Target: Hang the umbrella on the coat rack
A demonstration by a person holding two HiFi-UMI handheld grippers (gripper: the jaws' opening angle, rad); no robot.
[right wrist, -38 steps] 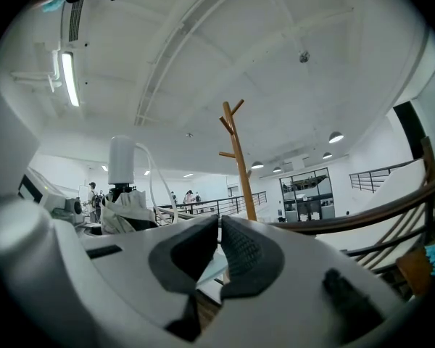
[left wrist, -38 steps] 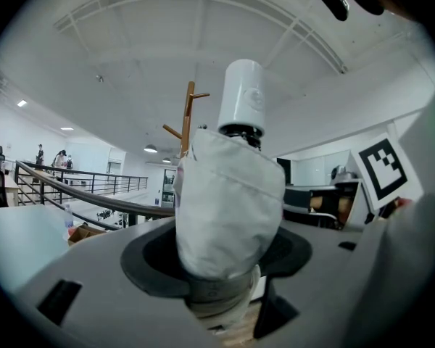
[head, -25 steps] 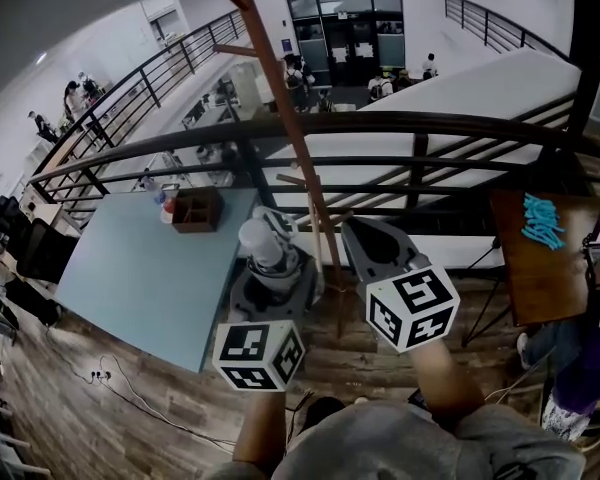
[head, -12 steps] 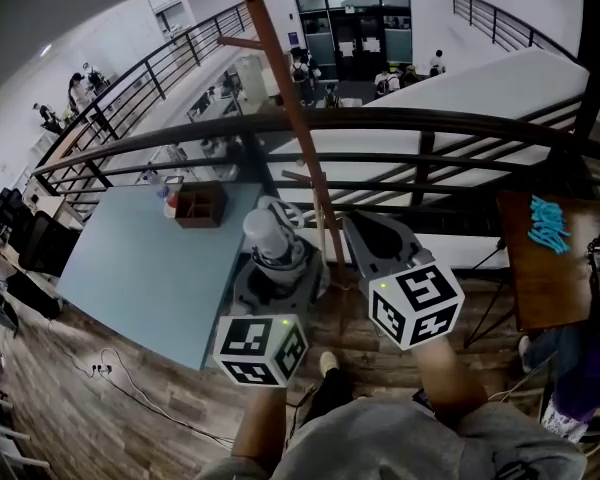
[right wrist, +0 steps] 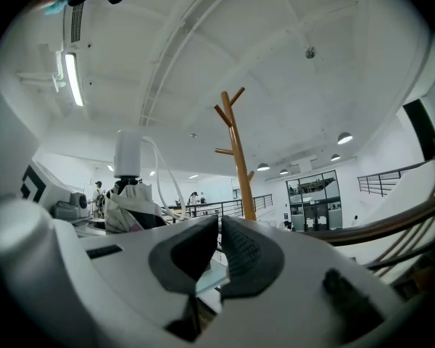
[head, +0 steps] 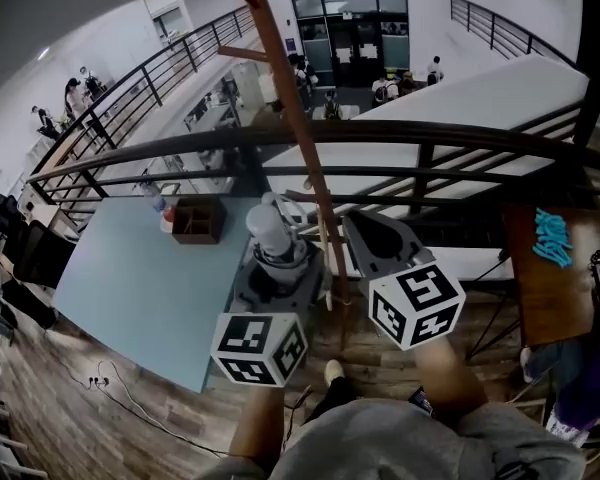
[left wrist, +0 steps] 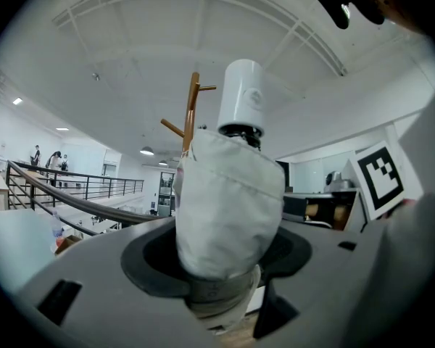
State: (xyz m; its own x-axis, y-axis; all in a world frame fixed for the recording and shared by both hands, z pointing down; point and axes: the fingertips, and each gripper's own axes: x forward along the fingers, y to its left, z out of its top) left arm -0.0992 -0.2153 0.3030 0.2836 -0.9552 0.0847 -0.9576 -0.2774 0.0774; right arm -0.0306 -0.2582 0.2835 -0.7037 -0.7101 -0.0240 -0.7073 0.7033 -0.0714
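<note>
A folded white umbrella (head: pixel 269 232) with a white cylindrical handle stands upright in my left gripper (head: pixel 276 268), whose jaws are shut on its fabric body (left wrist: pixel 228 201). The left gripper (left wrist: pixel 217 267) clasps it low down, and the handle (left wrist: pixel 241 104) rises above. The wooden coat rack (head: pixel 292 118) stands just beyond both grippers, its pole and pegs showing ahead (left wrist: pixel 192 114) (right wrist: pixel 236 154). My right gripper (head: pixel 366 230) hovers right of the pole; its jaws (right wrist: pixel 219 230) are shut with nothing seen between them. The umbrella (right wrist: pixel 130 194) and its white strap loop show at its left.
A black railing (head: pixel 430 133) runs across right behind the rack. A light blue table (head: pixel 130 278) with a brown box (head: pixel 198 218) and a bottle sits at left. At right stands a wooden table (head: pixel 540 288) holding cyan items (head: pixel 555 236). A cable lies on the wood floor (head: pixel 110 383).
Both grippers and the umbrella have moved together toward the coat rack and railing; the blue table has slid slightly in view. The grip on the umbrella is unchanged.
</note>
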